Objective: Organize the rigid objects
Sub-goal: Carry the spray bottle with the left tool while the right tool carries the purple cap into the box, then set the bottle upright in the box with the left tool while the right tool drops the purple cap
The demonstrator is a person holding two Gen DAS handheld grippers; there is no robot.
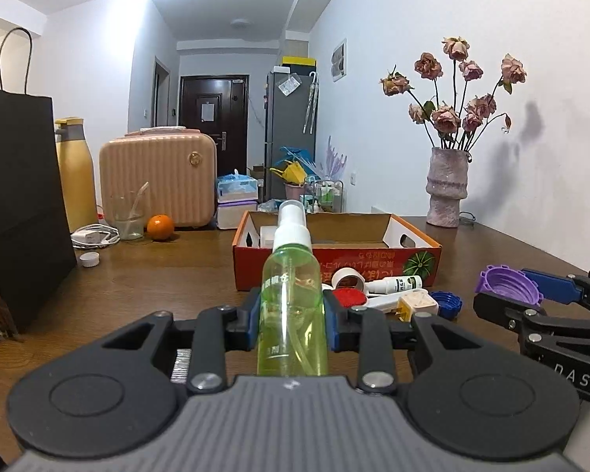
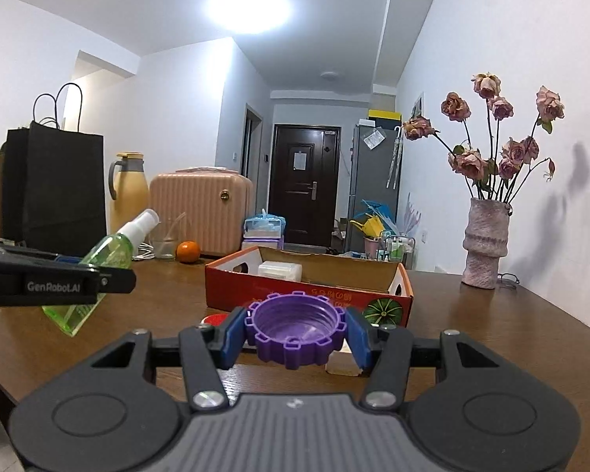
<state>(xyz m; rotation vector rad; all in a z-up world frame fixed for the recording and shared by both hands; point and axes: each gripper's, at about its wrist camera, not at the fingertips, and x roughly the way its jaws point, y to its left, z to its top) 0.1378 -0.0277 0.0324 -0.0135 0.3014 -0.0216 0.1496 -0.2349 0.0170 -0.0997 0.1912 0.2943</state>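
My left gripper is shut on a green spray bottle with a white nozzle, held above the table; the bottle also shows in the right wrist view. My right gripper is shut on a purple ridged cap, open side up; the cap also shows at the right of the left wrist view. An orange cardboard box stands ahead with a white container inside. Loose items lie in front of it: a tape roll, a small white bottle, a red lid, a blue cap.
A black paper bag, yellow thermos, pink case, glass, orange and white charger sit at the left and back. A vase of dried roses stands at the right by the wall.
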